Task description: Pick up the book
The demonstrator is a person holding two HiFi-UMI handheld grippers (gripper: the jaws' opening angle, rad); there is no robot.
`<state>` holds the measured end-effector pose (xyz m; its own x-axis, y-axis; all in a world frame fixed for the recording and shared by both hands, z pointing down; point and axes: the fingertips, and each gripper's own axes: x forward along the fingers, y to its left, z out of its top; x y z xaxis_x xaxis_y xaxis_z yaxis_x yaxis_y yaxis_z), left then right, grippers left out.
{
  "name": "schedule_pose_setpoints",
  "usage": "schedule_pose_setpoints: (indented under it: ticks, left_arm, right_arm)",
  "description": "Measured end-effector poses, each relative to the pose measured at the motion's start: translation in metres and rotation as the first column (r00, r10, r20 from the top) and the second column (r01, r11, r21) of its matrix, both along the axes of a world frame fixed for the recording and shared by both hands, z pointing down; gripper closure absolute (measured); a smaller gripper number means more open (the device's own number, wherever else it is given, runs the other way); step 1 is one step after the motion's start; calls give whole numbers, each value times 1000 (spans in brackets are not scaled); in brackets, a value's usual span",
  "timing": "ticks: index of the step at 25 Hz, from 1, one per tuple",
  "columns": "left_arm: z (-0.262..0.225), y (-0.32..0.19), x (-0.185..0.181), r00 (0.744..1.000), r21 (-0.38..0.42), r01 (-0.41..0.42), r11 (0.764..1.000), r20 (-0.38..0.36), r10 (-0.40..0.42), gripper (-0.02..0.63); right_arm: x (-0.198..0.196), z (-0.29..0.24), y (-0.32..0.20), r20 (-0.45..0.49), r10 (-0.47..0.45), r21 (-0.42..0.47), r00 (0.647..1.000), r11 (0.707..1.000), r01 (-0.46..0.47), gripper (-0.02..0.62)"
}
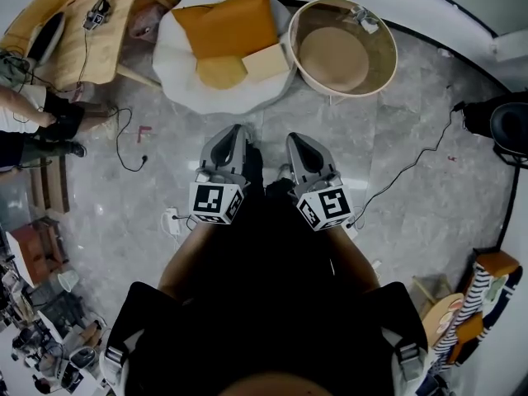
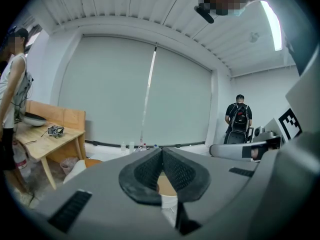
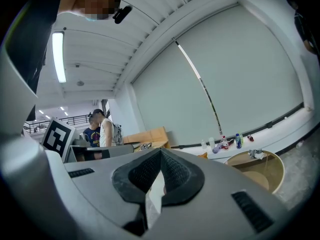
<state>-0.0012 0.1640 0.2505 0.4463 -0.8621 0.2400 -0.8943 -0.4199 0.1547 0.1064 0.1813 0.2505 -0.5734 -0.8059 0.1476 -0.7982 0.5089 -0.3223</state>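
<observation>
Ahead of the tongs: book [image 1: 266, 62], a pale tan slab, lies on the white seat [image 1: 177, 60], past both tips and well clear of them.
Left tongs [image 1: 240, 129]: pads pressed together at the tips, nothing gripped, pointing roughly level toward the seat.
Right tongs [image 1: 294, 139]: same story, closed tip to tip and empty, just beside the left pair.
Beside the book: yellow round cushion [image 1: 221, 72] right up against it on the left-tongs side, orange cushion [image 1: 227, 23] beyond both.
Off to the right-tongs side: round basket [image 1: 384, 35], next to the seat.
Far out on the left-tongs side: wooden bench [image 1: 107, 52] carrying a small device [image 1: 96, 13]; a person [image 2: 15, 84] stands at it.
Below the tongs: grey marble floor [image 1: 412, 122], cables [image 1: 404, 172] trailing across.
</observation>
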Motion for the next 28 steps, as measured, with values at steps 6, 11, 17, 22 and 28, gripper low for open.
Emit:
schedule_pose_setpoints:
  ticks: [6,11,17,22,28]
  left_arm:
    - [8,-56,-14,1000,1,-26,1000,-18,26,598]
    - [16,-105,-46,998,-12,-54,998,-40,54,598]
    - [21,-174,-81,994,-13,-103,995,-39,103,598]
    - [36,-214,-97,987,-38,-147,988,-64,144,598]
    - [55,-240,-97,984,-69,-171,983,-70,166,598]
  right_arm:
    - [-9,-1,-46,-11,47,5,999,999,-47,594]
    - [-44,3,-94,-25,59,7,998,998,-58,594]
    - [-85,16,-151,-28,87,-24,996,996,-87,594]
    - [-113,27,-188,-36,132,-40,991,990,-133,594]
    - [-112,49,-215,-58,171,-52,984,983,-174,594]
